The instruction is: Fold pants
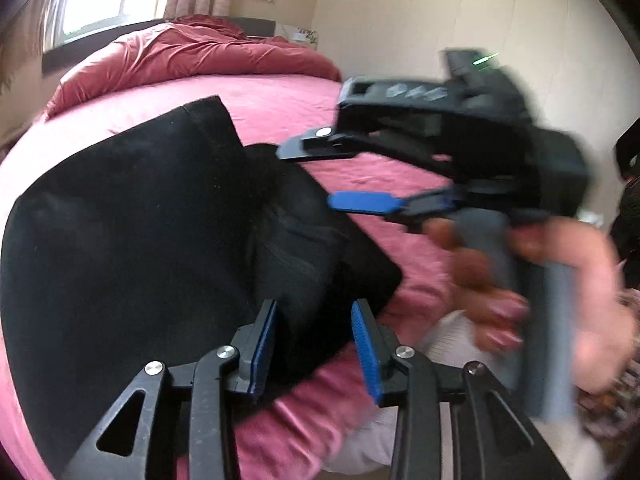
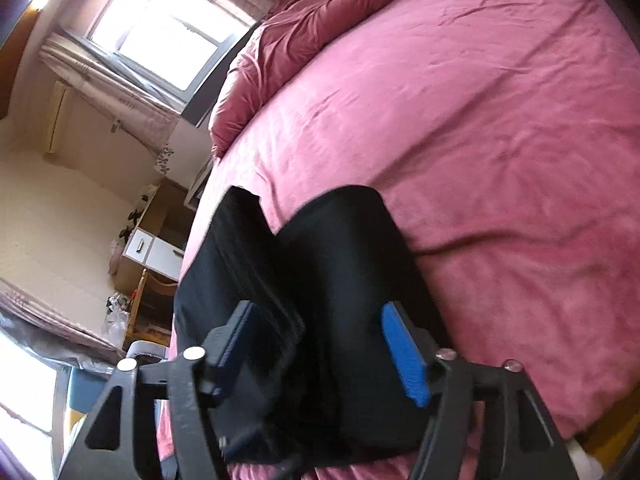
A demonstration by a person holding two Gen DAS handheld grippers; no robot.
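The black pants (image 1: 132, 240) lie in a folded bundle near the edge of the pink bed (image 1: 280, 100), and I hold both tools just over them — I think to smooth or take the next fold. My left hand-held gripper (image 1: 314, 350) and right hand-held gripper (image 2: 324, 354) both stand apart, gripping nothing. Blur hides the layers — I can't tell waistband from legs.
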